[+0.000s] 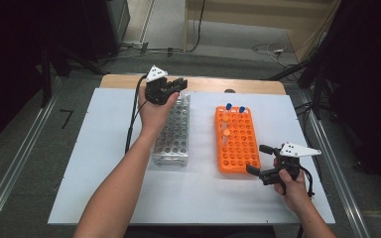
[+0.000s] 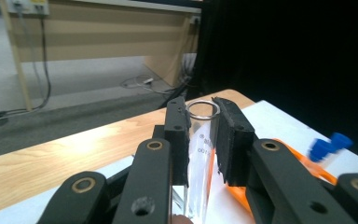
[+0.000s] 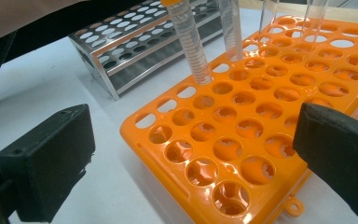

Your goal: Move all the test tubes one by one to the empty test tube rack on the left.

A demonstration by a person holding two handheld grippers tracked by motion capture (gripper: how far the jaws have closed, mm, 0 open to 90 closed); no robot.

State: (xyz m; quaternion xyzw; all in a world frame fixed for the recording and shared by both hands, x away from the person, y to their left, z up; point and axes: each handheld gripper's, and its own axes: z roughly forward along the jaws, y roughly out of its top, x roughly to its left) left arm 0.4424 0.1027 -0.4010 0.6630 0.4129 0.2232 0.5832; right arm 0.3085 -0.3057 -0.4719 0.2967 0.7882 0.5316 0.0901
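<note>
A white sheet (image 1: 104, 163) is laid over the wooden bench (image 1: 258, 87), wood left bare along the far edge. Grey floor (image 1: 218, 34) is seen beyond the far edge, with cables (image 1: 270, 48) trailed across it. A light wooden desk panel (image 1: 258, 12) is set at the back. Metal rails (image 1: 15, 163) are run along the left and right edges. Black curtains (image 1: 372, 74) are hung on both sides.
</note>
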